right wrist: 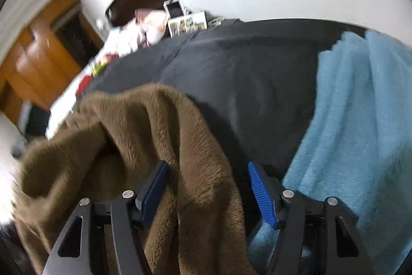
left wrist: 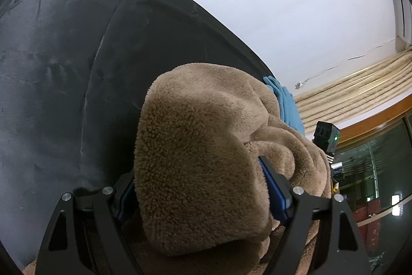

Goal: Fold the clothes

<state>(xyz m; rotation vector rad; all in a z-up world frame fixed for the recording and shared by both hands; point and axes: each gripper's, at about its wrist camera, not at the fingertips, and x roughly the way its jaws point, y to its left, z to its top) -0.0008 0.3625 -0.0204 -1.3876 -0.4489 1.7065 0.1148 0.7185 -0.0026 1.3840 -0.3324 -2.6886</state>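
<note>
Left gripper (left wrist: 198,187) was clamped on a thick bunch of the brown fleece (left wrist: 206,133), held above the black bedcover (left wrist: 64,68). Right gripper (right wrist: 208,187) stood apart, fleece draped between its fingers, ungripped. Risk: fleece sliding free, landing on the blue towel (right wrist: 360,120).

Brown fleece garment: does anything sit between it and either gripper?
Nothing visible does. The brown fleece garment already bulges between the left gripper fingers, and a fold drapes between the right gripper fingers.
</note>
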